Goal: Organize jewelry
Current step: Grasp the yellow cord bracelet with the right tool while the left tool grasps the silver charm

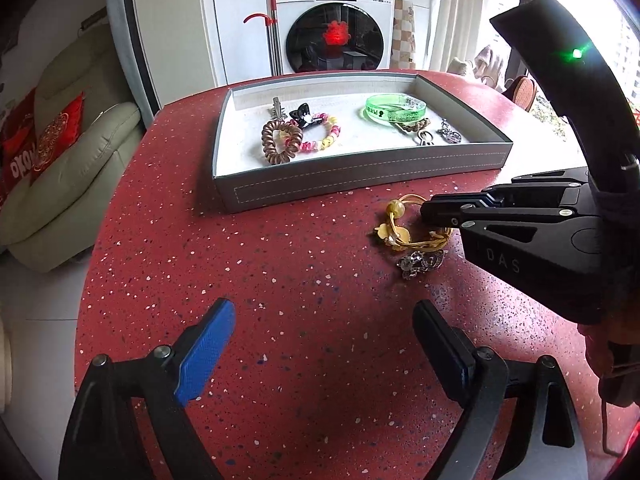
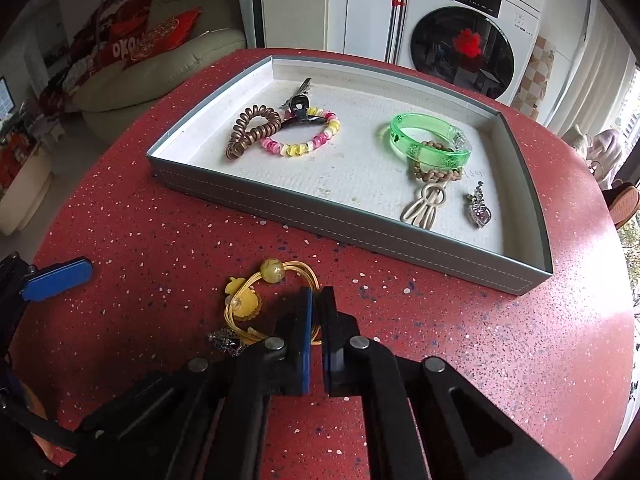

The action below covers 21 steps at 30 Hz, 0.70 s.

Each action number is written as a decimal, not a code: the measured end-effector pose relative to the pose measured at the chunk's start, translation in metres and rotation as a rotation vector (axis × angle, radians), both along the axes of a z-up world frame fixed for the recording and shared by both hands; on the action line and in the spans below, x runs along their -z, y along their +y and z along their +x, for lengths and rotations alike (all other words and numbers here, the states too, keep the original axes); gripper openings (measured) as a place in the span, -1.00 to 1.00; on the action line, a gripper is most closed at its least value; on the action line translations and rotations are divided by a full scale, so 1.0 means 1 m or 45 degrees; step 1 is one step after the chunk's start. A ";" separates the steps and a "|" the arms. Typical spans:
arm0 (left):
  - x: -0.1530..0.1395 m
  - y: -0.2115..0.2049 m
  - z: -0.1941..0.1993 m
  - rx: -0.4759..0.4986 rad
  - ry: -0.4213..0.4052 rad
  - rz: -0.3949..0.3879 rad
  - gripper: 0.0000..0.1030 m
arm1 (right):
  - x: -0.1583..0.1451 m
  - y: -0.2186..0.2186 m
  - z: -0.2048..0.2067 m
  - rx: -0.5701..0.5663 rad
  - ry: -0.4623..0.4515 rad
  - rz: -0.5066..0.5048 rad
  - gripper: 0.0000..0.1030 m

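Observation:
A yellow cord bracelet (image 2: 256, 296) with beads lies on the red speckled table in front of the grey tray (image 2: 248, 204). My right gripper (image 2: 318, 300) is shut on the bracelet's cord at its right side; it also shows in the left wrist view (image 1: 426, 212), pinching the bracelet (image 1: 394, 232). A small silver charm (image 1: 420, 264) lies beside the bracelet. My left gripper (image 1: 324, 328) is open and empty, low over the table nearer me. The tray (image 1: 360, 176) holds a brown coil hair tie (image 2: 252, 130), a pink-yellow bead bracelet (image 2: 308, 140), a green bangle (image 2: 424, 142) and a silver pendant (image 2: 476, 206).
The tray also holds a black hair clip (image 2: 300, 110) and a beige braided keyring (image 2: 428, 196). The round table's edge (image 1: 104, 248) curves at the left. A sofa (image 1: 68, 168) stands left; a washing machine (image 1: 334, 24) stands behind the table.

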State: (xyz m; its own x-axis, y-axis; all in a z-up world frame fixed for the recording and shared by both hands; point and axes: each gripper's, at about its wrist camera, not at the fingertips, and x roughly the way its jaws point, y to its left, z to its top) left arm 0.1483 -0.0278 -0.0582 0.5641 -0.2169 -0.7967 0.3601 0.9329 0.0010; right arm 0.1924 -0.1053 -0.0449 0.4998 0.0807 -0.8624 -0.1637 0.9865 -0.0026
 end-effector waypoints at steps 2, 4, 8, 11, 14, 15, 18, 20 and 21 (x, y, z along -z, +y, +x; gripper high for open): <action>0.000 -0.003 0.002 0.013 0.012 -0.014 1.00 | -0.002 -0.009 -0.001 0.038 -0.010 0.030 -0.92; -0.001 -0.009 0.006 0.030 0.021 -0.027 0.93 | -0.007 -0.019 -0.003 0.079 -0.025 0.059 -0.92; 0.000 -0.023 0.015 0.064 0.048 -0.044 0.84 | -0.017 -0.038 -0.007 0.139 -0.050 0.078 -0.92; 0.000 -0.036 0.018 0.107 0.045 -0.051 0.76 | -0.020 -0.051 -0.011 0.176 -0.058 0.099 -0.92; 0.004 -0.049 0.022 0.151 0.061 -0.025 0.63 | -0.024 -0.061 -0.015 0.209 -0.062 0.132 -0.92; 0.005 -0.052 0.022 0.161 0.066 -0.020 0.53 | -0.024 -0.064 -0.015 0.217 -0.063 0.142 -0.92; 0.005 -0.058 0.019 0.195 0.043 -0.004 0.19 | -0.027 -0.069 -0.020 0.228 -0.076 0.152 -0.92; 0.003 -0.060 0.017 0.223 0.036 0.008 -0.30 | -0.029 -0.070 -0.023 0.233 -0.086 0.159 -0.92; 0.003 -0.061 0.018 0.227 0.038 0.012 -0.30 | -0.031 -0.071 -0.023 0.235 -0.091 0.164 -0.92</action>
State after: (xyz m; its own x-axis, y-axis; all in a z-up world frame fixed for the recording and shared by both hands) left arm 0.1660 -0.0886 -0.0608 0.4934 -0.3034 -0.8152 0.5195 0.8544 -0.0036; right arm 0.1692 -0.1766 -0.0141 0.5755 0.0895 -0.8129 0.0156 0.9926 0.1203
